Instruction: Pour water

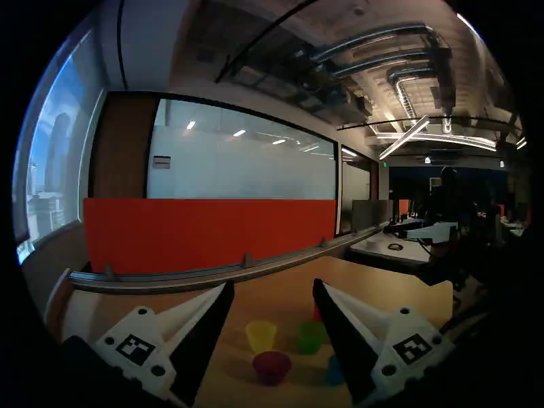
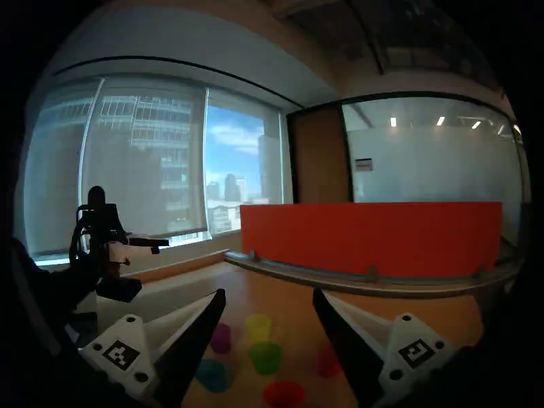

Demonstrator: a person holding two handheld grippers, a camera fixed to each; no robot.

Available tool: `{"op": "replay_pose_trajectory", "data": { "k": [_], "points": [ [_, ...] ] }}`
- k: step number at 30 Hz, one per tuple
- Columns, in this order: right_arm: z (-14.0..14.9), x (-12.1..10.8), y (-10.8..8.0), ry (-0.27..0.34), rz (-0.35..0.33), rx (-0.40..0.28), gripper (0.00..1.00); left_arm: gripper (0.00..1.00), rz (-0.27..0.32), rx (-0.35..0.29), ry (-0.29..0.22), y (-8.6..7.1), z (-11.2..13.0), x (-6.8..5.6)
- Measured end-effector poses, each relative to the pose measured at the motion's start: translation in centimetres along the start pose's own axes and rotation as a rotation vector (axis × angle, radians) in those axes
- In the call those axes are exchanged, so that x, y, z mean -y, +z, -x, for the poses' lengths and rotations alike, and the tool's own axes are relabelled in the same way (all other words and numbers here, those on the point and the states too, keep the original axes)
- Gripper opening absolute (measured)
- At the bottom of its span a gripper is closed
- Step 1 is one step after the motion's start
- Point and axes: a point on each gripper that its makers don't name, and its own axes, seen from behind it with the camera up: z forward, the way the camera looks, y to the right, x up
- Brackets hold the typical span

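Several small coloured cups stand close together on a wooden table [image 1: 381,279]. In the left gripper view I see a yellow cup [image 1: 261,334], a green cup [image 1: 311,336], a dark red cup [image 1: 272,367] and a blue cup [image 1: 333,370]. My left gripper [image 1: 273,284] hangs open above and short of them, holding nothing. In the right gripper view there are a yellow cup [image 2: 258,326], a green cup [image 2: 265,357], a purple cup [image 2: 219,338], a blue cup [image 2: 212,375] and a red cup [image 2: 284,393]. My right gripper [image 2: 268,292] is open and empty above them.
An orange partition [image 1: 211,234] with a metal rail [image 1: 224,272] runs along the table's far edge. Other desks [image 1: 401,248] lie to the right. A dark device [image 2: 102,234] on a dark arm stands at the left of the right gripper view, before large windows [image 2: 136,163].
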Motion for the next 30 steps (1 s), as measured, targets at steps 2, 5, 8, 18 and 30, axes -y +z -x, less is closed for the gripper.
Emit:
{"op": "replay_pose_trajectory", "data": {
  "k": [2,5,8,18,30],
  "points": [
    [0.1,0.0,0.1,-0.004,0.002,0.005,0.99,0.85,0.018,0.001,-0.005,0.1,0.1,-0.2],
    [0.5,-0.1,0.2,-0.016,0.003,0.019,0.99,0.85,0.032,0.016,-0.005,0.2,0.5,-0.3],
    [0.8,-0.1,0.4,-0.031,0.004,0.033,0.99,0.85,0.047,0.037,-0.001,0.5,1.1,-0.5],
    [1.9,0.1,1.0,-0.055,-0.014,0.086,0.99,0.85,0.138,0.075,0.006,1.2,2.1,-2.3],
    [2.9,-0.3,1.1,-0.066,-0.018,0.129,0.99,0.85,0.204,0.146,0.051,1.4,4.2,-3.5]
  ]
}}
